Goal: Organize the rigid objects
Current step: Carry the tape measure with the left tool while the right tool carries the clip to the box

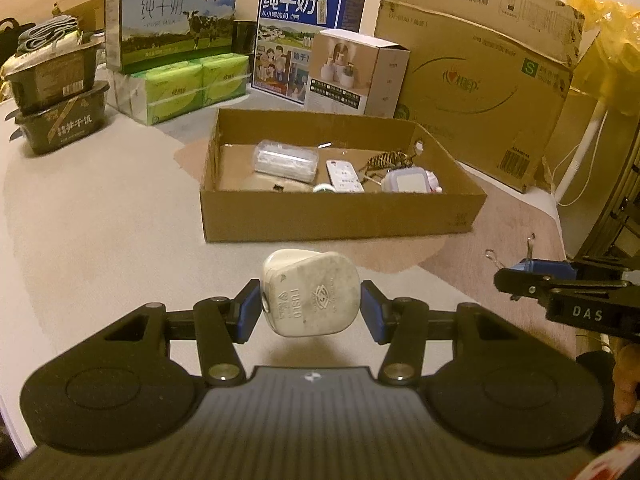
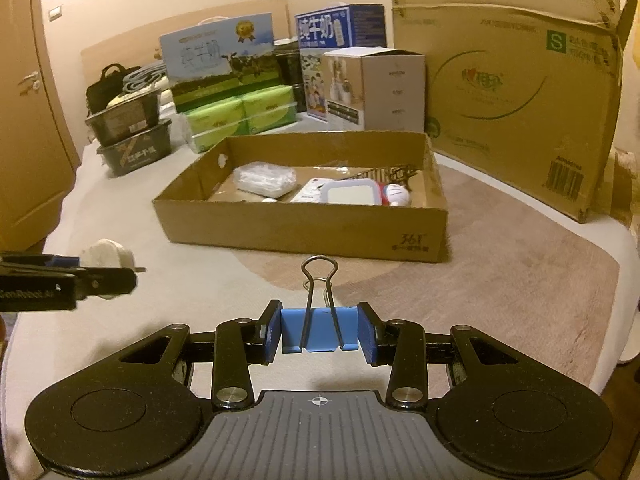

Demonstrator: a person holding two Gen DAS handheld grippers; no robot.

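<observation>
Two loads were in hand at once. The left gripper (image 1: 310, 304) was closed part-way on a grubby white plastic mains plug (image 1: 308, 294), pads (image 1: 245, 312) pressing its two flanks, plug lifted clear of the pale bed cover (image 1: 100, 220) with its shadow below. The right gripper (image 2: 319, 330) was closed narrow on a blue metal binder clip (image 2: 320, 328), wire handles standing up and forward of the fingertips.

The shallow open brown cardboard box (image 2: 304, 228) sat straight ahead of both grippers, near but not yet under either. It already held a clear plastic case (image 1: 286, 160), a white remote (image 1: 344, 176), a square lidded container (image 1: 404, 180) and a small skeleton-like model (image 1: 386, 159), crowded toward the side ahead-right of the left gripper.

Step, as I judged it: carry forward and drop in. To do it well, lift each load over the near wall before lowering, so nothing catches the cardboard edge. Aim the plug at the bare floor ahead-left of the left gripper. Keep the two grippers apart on the way in; release low, one at a time.
</observation>
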